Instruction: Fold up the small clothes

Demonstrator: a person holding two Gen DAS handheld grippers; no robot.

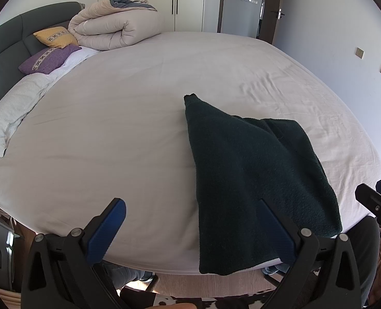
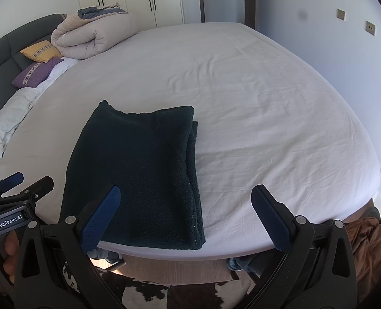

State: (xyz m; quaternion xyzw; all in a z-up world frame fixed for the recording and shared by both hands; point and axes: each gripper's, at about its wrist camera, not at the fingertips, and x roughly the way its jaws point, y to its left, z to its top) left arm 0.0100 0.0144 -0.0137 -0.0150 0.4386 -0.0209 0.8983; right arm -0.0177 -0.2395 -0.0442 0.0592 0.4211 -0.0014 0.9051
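Dark green folded garment (image 2: 138, 175) on bed (image 2: 267, 108), between both wide-open, empty tools (image 1: 193, 229) (image 2: 187, 219).

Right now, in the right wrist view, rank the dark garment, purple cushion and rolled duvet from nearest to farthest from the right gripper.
1. Dark garment: folded on the bed's near edge, just ahead-left of the right gripper.
2. Purple cushion: far left, by the headboard.
3. Rolled duvet: farthest, beyond the cushion at the bed's head.
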